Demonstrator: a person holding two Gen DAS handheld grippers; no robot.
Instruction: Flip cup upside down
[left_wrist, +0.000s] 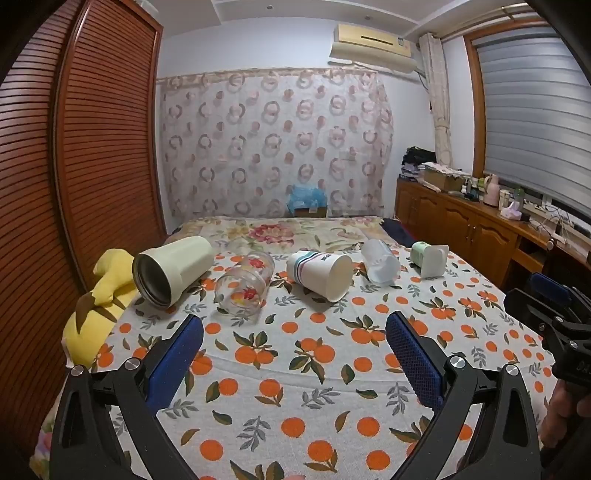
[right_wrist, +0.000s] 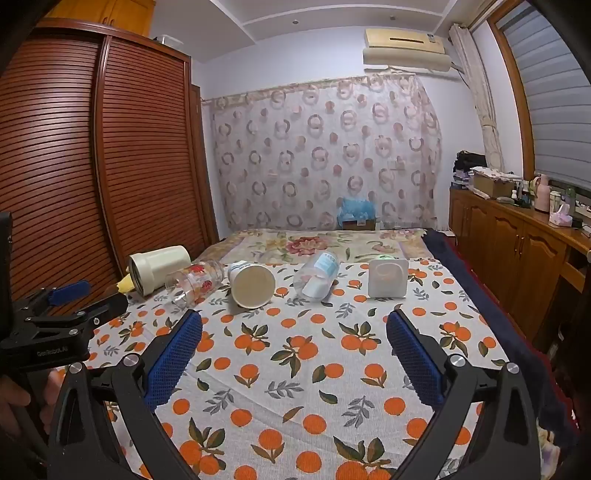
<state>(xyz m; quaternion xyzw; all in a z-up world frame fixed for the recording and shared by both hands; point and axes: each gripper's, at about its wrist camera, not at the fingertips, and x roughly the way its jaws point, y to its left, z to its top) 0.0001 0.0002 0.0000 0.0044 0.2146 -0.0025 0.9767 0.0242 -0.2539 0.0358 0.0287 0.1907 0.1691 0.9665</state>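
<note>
Several cups lie on their sides in a row across the orange-print cloth (left_wrist: 295, 369): a cream tumbler (left_wrist: 171, 269), a clear flowered glass (left_wrist: 243, 286), a white striped paper cup (left_wrist: 321, 273), a clear plastic cup (left_wrist: 380, 260) and a square white-green cup (left_wrist: 430, 258). The right wrist view shows the same row: tumbler (right_wrist: 159, 267), glass (right_wrist: 194, 282), paper cup (right_wrist: 251, 282), plastic cup (right_wrist: 317, 277), square cup (right_wrist: 388, 277). My left gripper (left_wrist: 295, 332) is open and empty, short of the row. My right gripper (right_wrist: 295, 332) is open and empty too.
A yellow plush toy (left_wrist: 99, 306) lies at the cloth's left edge beside a louvred wardrobe (left_wrist: 92, 147). A wooden cabinet (left_wrist: 461, 221) with clutter runs along the right. The right gripper shows at the edge of the left wrist view (left_wrist: 554, 314); the left one shows in the right wrist view (right_wrist: 55, 314).
</note>
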